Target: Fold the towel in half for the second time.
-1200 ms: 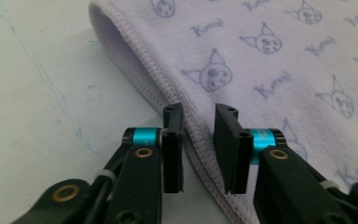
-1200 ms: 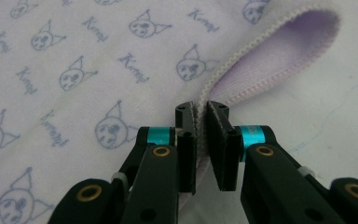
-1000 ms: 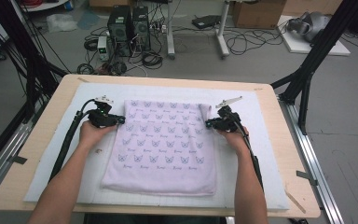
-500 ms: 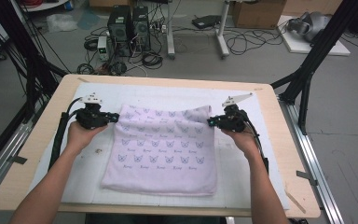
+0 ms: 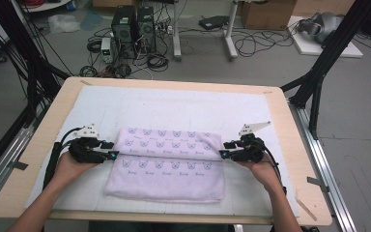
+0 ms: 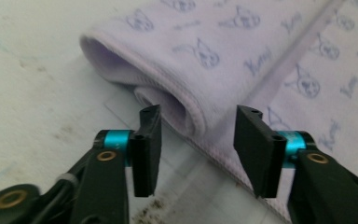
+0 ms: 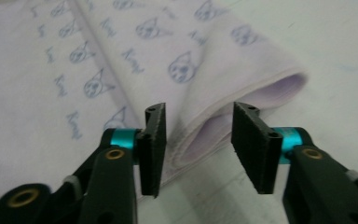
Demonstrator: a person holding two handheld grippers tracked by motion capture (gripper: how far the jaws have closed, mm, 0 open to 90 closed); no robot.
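Lilac towel (image 5: 166,164), printed with small blue cat faces, lies on a white mat (image 5: 183,108) on a pale wooden table (image 5: 290,145), near the person's edge. Its far part is folded toward the person, so a doubled band runs across its far half, with the single layer showing nearer.

At the bottom of the high view two forearms come in. The left gripper (image 5: 110,149) sits at the towel's left edge and the right gripper (image 5: 224,149) at its right edge, both level with the fold's hem.

In the left gripper view, the left gripper (image 6: 198,149) has its jaws apart; they have just been opening. The rolled fold edge of the towel (image 6: 223,60) lies loose in the gap, with no pad pressing on it.

In the right gripper view, the right gripper (image 7: 198,147) has likewise just been opening, and the towel (image 7: 121,56) fold lies free between its jaws.

Beyond the table, computer towers (image 5: 133,21) and tangled cables (image 5: 251,43) sit on a grey floor.
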